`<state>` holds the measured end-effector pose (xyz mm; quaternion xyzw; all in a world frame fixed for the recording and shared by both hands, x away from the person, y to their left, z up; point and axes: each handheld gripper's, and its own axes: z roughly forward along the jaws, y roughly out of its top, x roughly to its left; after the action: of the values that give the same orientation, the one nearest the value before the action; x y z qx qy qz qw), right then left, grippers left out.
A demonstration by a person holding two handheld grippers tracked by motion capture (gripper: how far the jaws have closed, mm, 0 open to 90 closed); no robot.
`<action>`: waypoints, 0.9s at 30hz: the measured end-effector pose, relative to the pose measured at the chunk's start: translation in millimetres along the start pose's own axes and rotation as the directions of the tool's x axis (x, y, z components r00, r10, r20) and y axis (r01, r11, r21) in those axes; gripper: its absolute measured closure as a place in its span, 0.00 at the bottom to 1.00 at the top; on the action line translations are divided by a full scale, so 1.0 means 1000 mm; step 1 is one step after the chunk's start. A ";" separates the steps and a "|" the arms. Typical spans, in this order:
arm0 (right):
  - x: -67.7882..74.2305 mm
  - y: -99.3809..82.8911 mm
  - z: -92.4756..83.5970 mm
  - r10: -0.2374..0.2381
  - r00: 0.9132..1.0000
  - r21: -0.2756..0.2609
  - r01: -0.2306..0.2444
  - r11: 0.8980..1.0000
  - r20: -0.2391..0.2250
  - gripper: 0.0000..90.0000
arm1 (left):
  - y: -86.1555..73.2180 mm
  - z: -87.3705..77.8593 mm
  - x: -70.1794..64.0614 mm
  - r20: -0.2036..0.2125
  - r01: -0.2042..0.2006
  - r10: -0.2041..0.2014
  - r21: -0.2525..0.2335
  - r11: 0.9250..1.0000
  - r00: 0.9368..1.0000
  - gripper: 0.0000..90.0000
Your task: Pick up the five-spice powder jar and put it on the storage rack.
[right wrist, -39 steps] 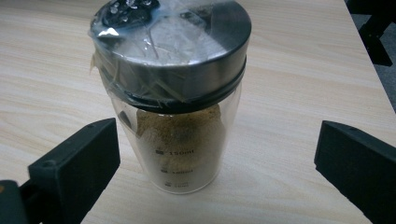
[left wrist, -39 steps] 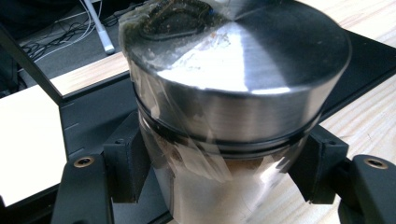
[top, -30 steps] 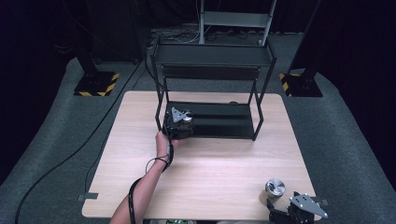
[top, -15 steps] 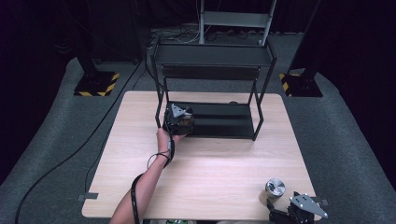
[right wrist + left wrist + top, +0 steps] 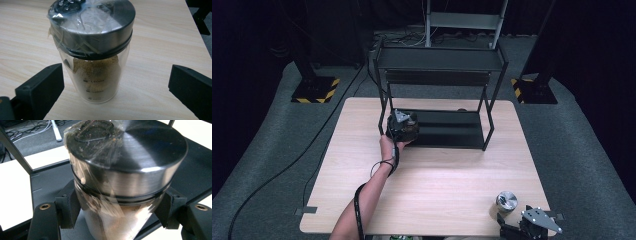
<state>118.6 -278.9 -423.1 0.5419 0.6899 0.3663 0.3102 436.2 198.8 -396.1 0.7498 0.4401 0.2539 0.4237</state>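
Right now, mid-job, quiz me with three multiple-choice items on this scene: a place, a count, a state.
1. Where is the jar held by the left claw?
A. on the rack's lower shelf
B. on the floor
C. on the rack's top shelf

2. How many lidded jars are there?
A. one
B. two
C. four

3. The right claw is:
A. shut on its jar
B. open around its jar
C. lying on the rack

Key: 1 A, the left jar sits over the lower shelf; 2 B, that one plus the right jar; 3 B, gaps show beside the glass.
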 end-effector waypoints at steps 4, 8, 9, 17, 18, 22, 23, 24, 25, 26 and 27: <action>0.000 0.000 0.000 -0.001 1.000 0.003 0.001 1.000 -0.001 0.00 | 0.002 0.003 0.002 -0.005 0.003 -0.003 0.005 1.000 1.000 0.34; 0.001 0.001 0.001 -0.002 1.000 0.004 0.002 1.000 -0.002 0.00 | 0.003 0.007 0.004 -0.009 0.012 -0.012 0.005 1.000 1.000 0.34; 0.001 0.001 0.001 -0.002 1.000 0.004 0.002 1.000 -0.002 0.00 | 0.003 0.008 0.005 -0.010 0.016 -0.016 0.005 1.000 1.000 0.34; 0.001 0.001 0.001 -0.003 1.000 0.007 0.003 1.000 -0.001 0.00 | 0.007 0.015 0.007 -0.025 0.026 -0.026 0.008 1.000 0.999 0.34; 0.001 0.001 0.001 -0.003 1.000 0.007 0.003 1.000 -0.002 0.00 | 0.007 0.016 0.008 -0.027 0.027 -0.027 0.009 1.000 0.999 0.34; 0.001 0.001 0.002 -0.004 1.000 0.008 0.004 1.000 -0.002 0.00 | 0.008 0.022 0.011 -0.031 0.041 -0.040 0.015 0.999 0.999 0.34; 0.001 0.001 0.002 -0.005 1.000 0.009 0.005 1.000 -0.001 0.00 | 0.009 0.022 0.011 -0.035 0.040 -0.040 0.017 0.999 0.999 0.34; 0.001 0.001 0.002 -0.005 1.000 0.009 0.005 1.000 -0.001 0.00 | 0.009 0.024 0.011 -0.036 0.043 -0.043 0.017 0.999 0.998 0.34; 0.001 0.001 0.002 -0.004 1.000 0.009 0.004 1.000 -0.001 0.00 | 0.009 0.025 0.012 -0.036 0.046 -0.046 0.017 0.999 0.998 0.34; 0.001 0.001 0.002 -0.004 1.000 0.008 0.004 1.000 -0.001 0.00 | 0.009 0.025 0.012 -0.038 0.047 -0.046 0.017 0.999 0.998 0.34; 0.001 0.001 0.002 -0.004 1.000 0.008 0.004 1.000 -0.001 0.00 | 0.009 0.026 0.012 -0.043 0.045 -0.044 0.021 0.999 0.998 0.34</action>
<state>120.4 -277.7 -423.5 0.5417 0.6926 0.3630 0.3083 465.9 196.5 -401.7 0.7389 0.4683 0.2556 0.4116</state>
